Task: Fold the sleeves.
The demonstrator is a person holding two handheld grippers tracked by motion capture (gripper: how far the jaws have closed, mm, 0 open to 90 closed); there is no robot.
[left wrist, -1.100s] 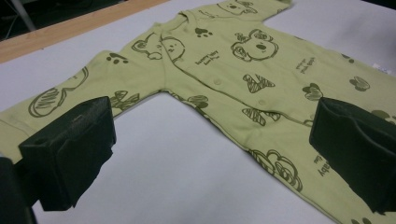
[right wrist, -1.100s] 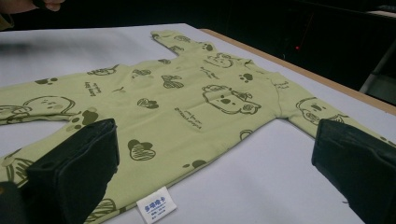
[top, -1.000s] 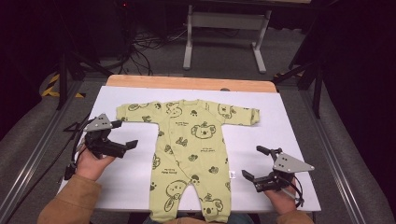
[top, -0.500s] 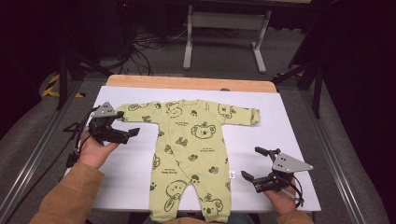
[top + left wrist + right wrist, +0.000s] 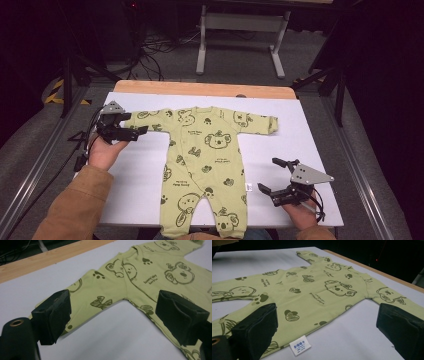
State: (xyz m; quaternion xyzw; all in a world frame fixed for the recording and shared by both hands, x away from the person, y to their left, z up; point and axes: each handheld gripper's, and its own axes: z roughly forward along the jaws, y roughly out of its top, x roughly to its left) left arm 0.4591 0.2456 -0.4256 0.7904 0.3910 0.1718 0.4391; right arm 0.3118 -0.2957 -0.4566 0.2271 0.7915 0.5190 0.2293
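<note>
**Left gripper lines up on the sleeve of a flat-laid baby suit**

Nearest the person, the right gripper [image 5: 281, 181] rests low over the bare sheet beside the garment's hip, jaws spread and empty; its own view looks across a small white care label [image 5: 300, 348] at the side seam. The pale green cotton baby romper printed with dark bears and paw marks [image 5: 207, 165] lies face up and flat along the middle of the white sheet covering the table [image 5: 320, 150], legs toward the person, sleeves out to either side.

Farther up, the left gripper [image 5: 134, 125] has its jaws astride the end of the left sleeve [image 5: 82, 293]; they have just been closing, though the pads do not yet press on the cloth. The fabric looks light, limp and thin, so it would likely drape and fold wherever lifted; the sleeve cuff or shoulder seam offers the firmest pinch.

Open sheet lies on both sides. The far wooden table edge [image 5: 200, 89] runs just beyond the collar.
</note>
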